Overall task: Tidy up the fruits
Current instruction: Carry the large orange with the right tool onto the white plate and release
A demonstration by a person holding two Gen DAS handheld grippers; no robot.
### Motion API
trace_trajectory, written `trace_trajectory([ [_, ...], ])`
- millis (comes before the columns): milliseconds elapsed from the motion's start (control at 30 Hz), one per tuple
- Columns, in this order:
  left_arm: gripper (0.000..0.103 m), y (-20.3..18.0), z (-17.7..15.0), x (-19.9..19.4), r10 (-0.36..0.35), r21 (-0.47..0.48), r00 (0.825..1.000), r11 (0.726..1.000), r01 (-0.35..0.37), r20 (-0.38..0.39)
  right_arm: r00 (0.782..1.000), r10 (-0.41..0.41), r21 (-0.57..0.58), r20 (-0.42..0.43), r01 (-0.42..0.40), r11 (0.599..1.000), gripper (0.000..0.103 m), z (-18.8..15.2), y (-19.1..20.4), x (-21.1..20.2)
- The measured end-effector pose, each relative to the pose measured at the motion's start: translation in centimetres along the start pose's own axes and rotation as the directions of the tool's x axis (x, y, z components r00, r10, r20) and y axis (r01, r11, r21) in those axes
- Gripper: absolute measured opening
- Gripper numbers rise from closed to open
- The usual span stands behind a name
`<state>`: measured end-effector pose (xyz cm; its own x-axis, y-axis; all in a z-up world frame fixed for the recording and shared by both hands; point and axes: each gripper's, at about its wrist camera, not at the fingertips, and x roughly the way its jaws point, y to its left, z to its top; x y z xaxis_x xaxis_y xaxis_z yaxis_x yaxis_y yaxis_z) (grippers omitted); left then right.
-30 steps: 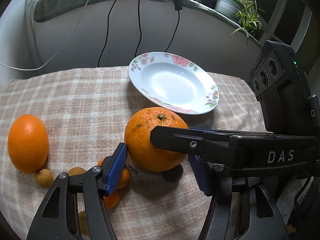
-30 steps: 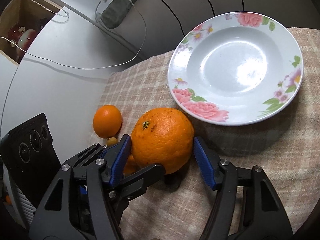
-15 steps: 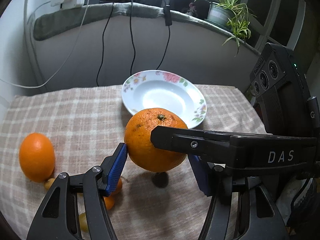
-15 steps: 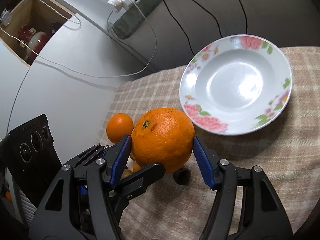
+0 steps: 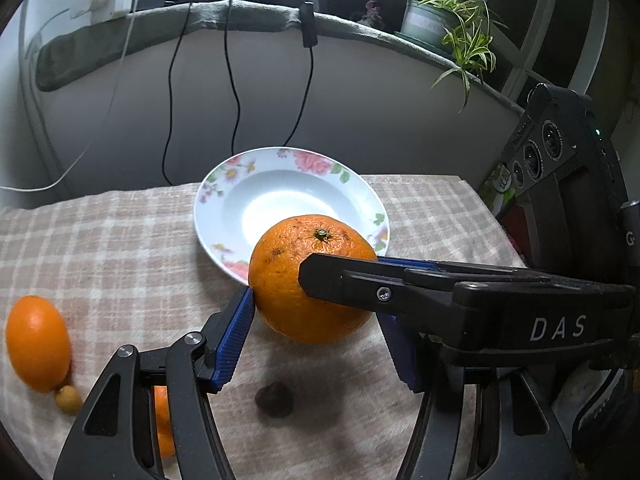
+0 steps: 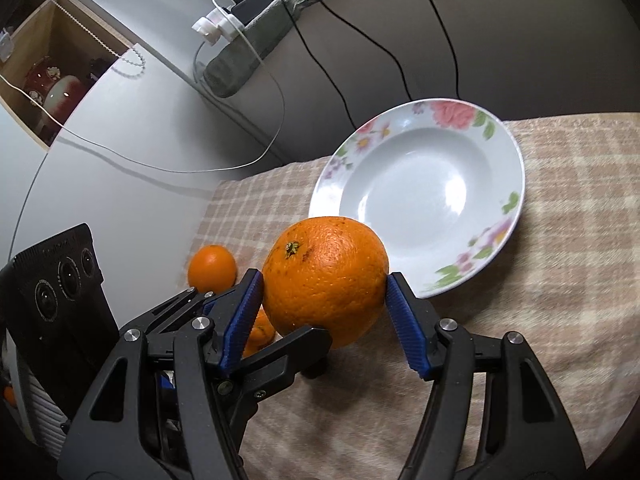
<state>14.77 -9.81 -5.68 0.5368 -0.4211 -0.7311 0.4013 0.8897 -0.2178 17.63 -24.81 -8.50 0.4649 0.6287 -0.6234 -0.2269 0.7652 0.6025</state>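
My left gripper (image 5: pixel 320 332) has a black plastic frame with triangular cut-outs in each arm and silver screws at the pivots. Its fingers (image 5: pixel 234 338) carry blue ribbed pads. My right gripper (image 6: pixel 326 328) is built the same: black arms, blue ribbed pads, round silver screws near the pad mounts and a smaller screw on the lower linkage. Seen from the left wrist view, the right unit's side bar bears white lettering "DAS" and one small silver screw. A black camera housing with three round lenses sits on each unit; the right one shows a small green light. Ribbed pale casing shows below the left housing.
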Motion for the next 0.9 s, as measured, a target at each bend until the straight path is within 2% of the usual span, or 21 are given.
trace_trajectory([
  [367,0.062,-0.5,1.0,0.5,0.019,0.016,1.000,1.000,-0.019,0.007,1.000,-0.031,-0.012,-0.003,0.031,0.999,0.066,1.1,-0.5,0.0],
  [500,0.062,-0.2,1.2,0.2,0.034,0.013,0.999,0.999,-0.034,0.015,0.993,-0.099,-0.033,0.072,0.101,0.994,0.066,1.5,-0.2,-1.1],
  [600,0.062,0.2,1.2,0.0,0.043,0.005,0.999,0.999,-0.043,0.018,0.984,-0.120,-0.045,0.132,0.127,0.991,0.067,2.0,-0.1,-2.6],
  [900,0.062,0.2,0.8,-0.5,0.046,0.007,0.999,0.999,-0.046,0.023,0.975,-0.142,-0.064,0.171,0.155,0.986,0.068,2.3,0.2,-4.4],
])
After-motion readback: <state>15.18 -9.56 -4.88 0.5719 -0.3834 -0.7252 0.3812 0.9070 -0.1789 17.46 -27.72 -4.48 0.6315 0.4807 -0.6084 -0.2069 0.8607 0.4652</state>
